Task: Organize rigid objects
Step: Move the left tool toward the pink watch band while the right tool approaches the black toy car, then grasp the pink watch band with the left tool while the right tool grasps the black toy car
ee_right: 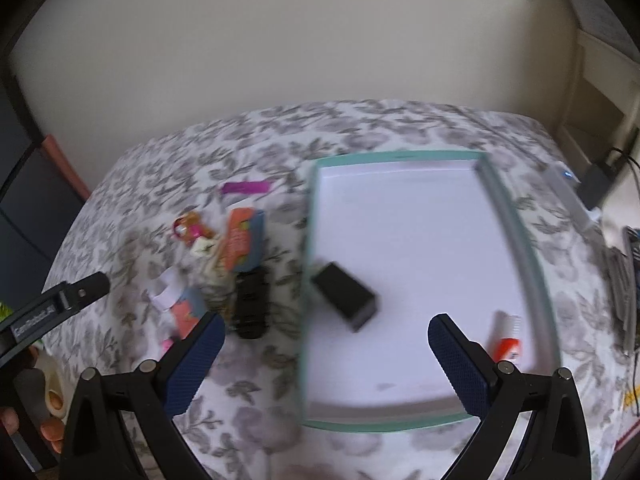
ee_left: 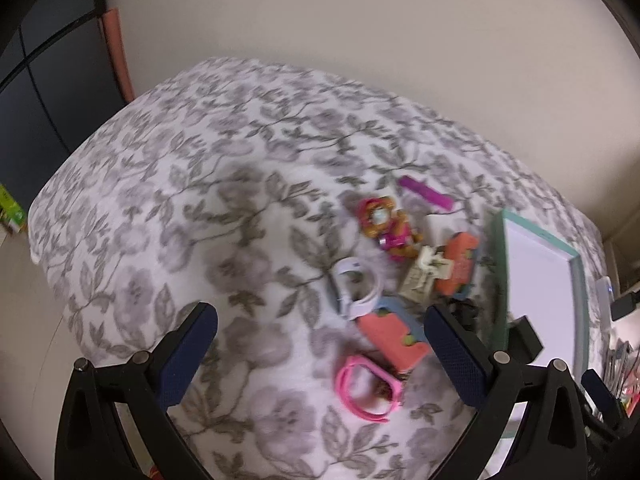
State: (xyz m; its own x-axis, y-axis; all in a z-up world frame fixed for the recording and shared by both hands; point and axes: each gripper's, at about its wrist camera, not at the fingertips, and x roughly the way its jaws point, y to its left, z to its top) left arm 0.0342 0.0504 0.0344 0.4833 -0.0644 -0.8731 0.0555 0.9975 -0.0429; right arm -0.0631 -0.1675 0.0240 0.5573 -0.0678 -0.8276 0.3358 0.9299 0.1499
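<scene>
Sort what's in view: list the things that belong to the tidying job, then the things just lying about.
Job: teal tray, black box and orange-capped item inside it; pink band, white band, toy figure, purple strip.
Lying about: charger, floral bedspread.

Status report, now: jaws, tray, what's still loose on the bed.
Both jaws open, empty. Tray holds black box, orange-white item. Pink band, white band, figurine still outside. Nothing blocking.
</scene>
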